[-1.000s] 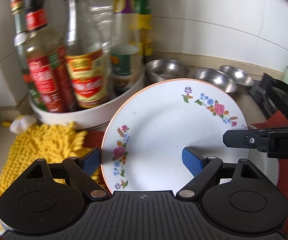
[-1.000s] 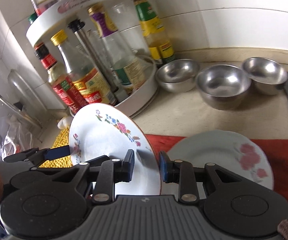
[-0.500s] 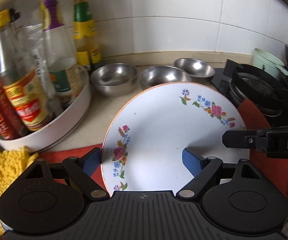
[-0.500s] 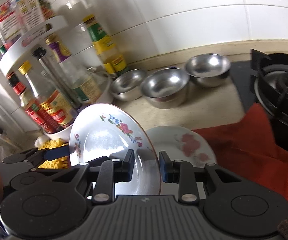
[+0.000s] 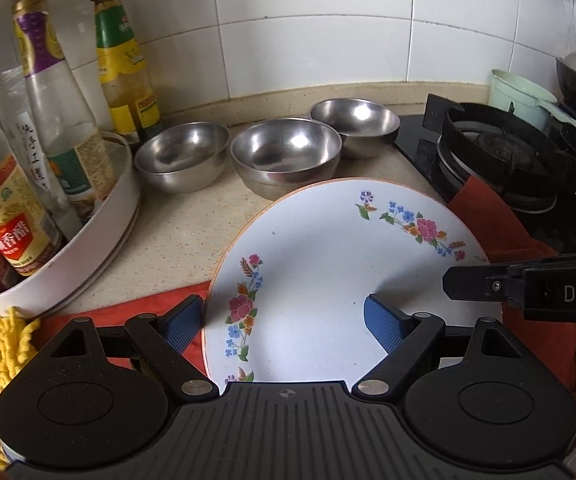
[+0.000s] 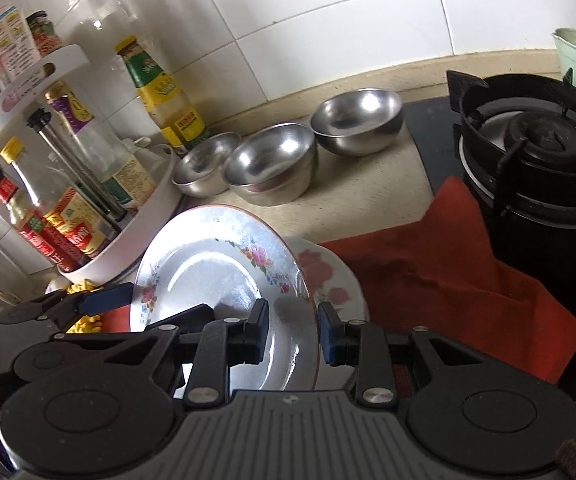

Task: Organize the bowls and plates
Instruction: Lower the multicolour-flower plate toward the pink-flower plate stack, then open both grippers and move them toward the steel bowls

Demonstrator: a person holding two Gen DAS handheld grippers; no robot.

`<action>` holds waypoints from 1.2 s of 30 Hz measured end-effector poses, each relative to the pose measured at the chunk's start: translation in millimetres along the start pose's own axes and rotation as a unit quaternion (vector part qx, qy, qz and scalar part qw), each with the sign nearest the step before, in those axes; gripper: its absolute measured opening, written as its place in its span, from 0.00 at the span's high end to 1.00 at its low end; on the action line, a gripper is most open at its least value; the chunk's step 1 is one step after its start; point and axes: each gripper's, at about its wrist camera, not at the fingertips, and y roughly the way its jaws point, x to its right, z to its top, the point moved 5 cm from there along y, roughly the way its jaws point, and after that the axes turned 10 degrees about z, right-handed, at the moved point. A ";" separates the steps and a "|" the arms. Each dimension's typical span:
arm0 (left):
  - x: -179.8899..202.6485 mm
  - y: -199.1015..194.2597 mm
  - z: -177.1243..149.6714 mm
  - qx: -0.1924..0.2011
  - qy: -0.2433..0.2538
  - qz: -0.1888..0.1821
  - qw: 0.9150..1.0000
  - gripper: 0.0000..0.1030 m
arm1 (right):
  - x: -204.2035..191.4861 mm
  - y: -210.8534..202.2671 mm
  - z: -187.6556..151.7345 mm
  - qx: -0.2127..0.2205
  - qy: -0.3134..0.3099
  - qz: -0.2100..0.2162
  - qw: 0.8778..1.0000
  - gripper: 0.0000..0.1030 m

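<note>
My right gripper [image 6: 292,330] clamps the floral plate [image 5: 328,280] rim; my left gripper [image 5: 277,320], wide open, straddles its opposite edge for steadying.

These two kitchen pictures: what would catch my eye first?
The white flower-patterned plate held tilted up front, its rim pinched by the right gripper, the left gripper straddling its other edge. Behind it three shiny steel bowls line the tiled wall, with a red cloth beside the black gas burner.
</note>
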 end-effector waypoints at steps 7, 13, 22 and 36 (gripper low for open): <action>4.8 6.9 3.0 -0.007 -0.001 0.011 1.000 0.13 | 10.6 6.6 2.2 -0.009 0.004 0.003 1.000 0.75; 4.2 13.1 5.9 -0.012 -0.004 0.018 1.000 0.13 | 14.0 14.4 7.5 -0.017 0.000 0.007 1.000 0.75; 2.6 24.8 9.1 -0.025 -0.007 0.019 0.999 0.14 | 17.2 26.3 14.9 -0.025 -0.017 0.002 1.000 0.75; 3.5 40.6 11.3 -0.044 -0.006 0.005 0.999 0.15 | 15.0 41.6 17.7 -0.045 -0.074 -0.030 0.996 0.74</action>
